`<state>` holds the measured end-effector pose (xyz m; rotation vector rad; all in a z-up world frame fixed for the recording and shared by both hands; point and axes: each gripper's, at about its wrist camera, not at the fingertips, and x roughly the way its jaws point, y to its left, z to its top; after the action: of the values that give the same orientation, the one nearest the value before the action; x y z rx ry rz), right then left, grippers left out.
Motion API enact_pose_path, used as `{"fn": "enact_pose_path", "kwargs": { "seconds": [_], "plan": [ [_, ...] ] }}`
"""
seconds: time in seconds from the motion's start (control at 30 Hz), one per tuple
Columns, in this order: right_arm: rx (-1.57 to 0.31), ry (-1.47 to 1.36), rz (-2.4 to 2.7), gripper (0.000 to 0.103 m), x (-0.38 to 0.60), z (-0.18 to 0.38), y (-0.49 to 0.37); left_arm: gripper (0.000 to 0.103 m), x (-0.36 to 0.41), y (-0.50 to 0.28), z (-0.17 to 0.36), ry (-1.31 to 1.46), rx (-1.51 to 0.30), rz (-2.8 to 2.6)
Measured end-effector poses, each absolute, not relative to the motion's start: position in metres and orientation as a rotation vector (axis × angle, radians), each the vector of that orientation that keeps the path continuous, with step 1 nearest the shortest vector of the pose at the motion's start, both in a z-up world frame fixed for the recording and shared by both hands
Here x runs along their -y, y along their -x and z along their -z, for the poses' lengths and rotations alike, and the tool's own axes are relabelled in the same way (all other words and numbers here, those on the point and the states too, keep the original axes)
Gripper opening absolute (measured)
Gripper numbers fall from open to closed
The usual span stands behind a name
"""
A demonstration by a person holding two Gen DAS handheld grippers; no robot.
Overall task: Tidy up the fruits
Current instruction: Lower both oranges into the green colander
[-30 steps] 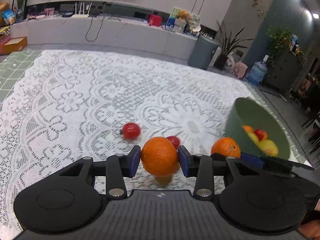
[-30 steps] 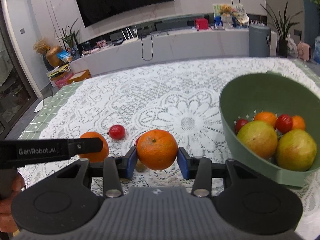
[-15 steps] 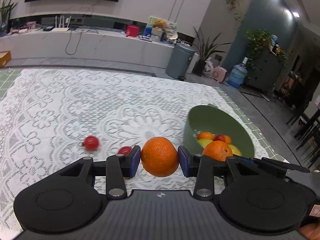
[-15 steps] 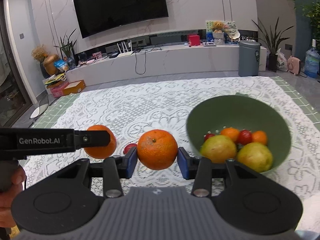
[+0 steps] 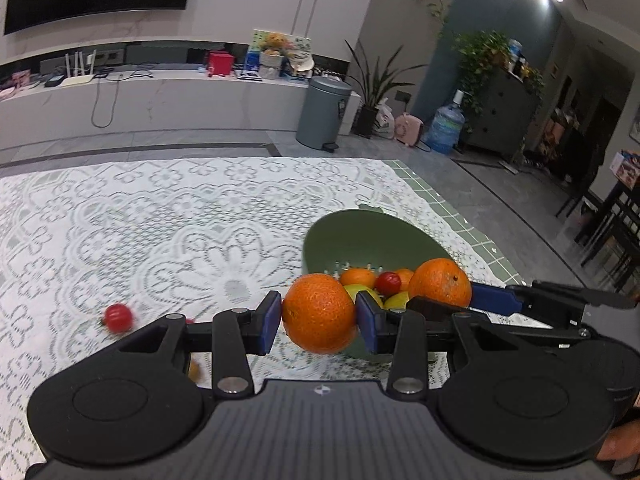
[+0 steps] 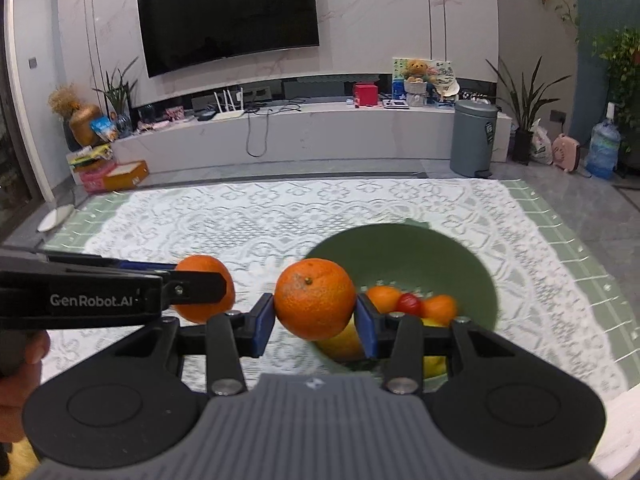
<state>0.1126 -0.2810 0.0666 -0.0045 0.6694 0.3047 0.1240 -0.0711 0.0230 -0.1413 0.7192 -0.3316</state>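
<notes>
The left gripper (image 5: 319,314) pinched one orange (image 5: 319,312) and the right gripper (image 6: 315,307) another orange (image 6: 315,299), both near the green bowl (image 6: 448,252). It already held oranges, cherry tomatoes and yellow-green fruit. One cherry tomato (image 5: 118,317) lay loose, far left on the lace tablecloth (image 5: 160,216).

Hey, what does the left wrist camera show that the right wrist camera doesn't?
Only the left wrist view shows the loose red cherry tomato lying on the lace tablecloth.

Only the right wrist view shows the whole wall TV and the orange box on the floor.

Both show the green bowl holding fruit, the grey bin, and two oranges: the left tool is shut on the left orange, the right tool on the right orange.
</notes>
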Motion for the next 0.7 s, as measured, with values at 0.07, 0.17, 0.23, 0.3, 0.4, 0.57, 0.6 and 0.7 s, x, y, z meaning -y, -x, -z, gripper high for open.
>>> {"fn": "enact_pose_path", "kwargs": {
  "seconds": [0.07,0.17,0.23,0.3,0.4,0.57,0.6,0.7],
  "plan": [
    [-0.678,0.025,-0.296,0.041,0.287,-0.066,-0.118,0.046,0.08,-0.128,-0.023,0.118,-0.723,0.343],
    [-0.692,0.064,-0.28,0.041,0.295,-0.065,-0.128,0.046,0.093,-0.137,-0.022,0.08,-0.733,0.354],
    [-0.702,0.087,-0.272,0.041,0.301,-0.063,-0.135,0.046,0.1,-0.143,-0.022,0.055,-0.738,0.363],
    [-0.715,0.107,-0.264,0.041,0.307,-0.061,-0.143,0.046,0.108,-0.148,-0.021,0.031,-0.74,0.373],
    [-0.731,0.138,-0.249,0.041,0.314,-0.057,-0.154,0.046,0.119,-0.157,-0.018,-0.001,-0.745,0.391],
    [-0.759,0.17,-0.244,0.041,0.32,-0.049,-0.174,0.046,0.132,-0.174,-0.01,-0.042,-0.766,0.403],
    [-0.764,0.178,-0.245,0.041,0.32,-0.047,-0.177,0.046,0.134,-0.178,-0.008,-0.048,-0.772,0.403],
    [-0.775,0.209,-0.246,0.041,0.319,-0.042,-0.188,0.046,0.136,-0.189,-0.001,-0.051,-0.788,0.408]
  ]
}}
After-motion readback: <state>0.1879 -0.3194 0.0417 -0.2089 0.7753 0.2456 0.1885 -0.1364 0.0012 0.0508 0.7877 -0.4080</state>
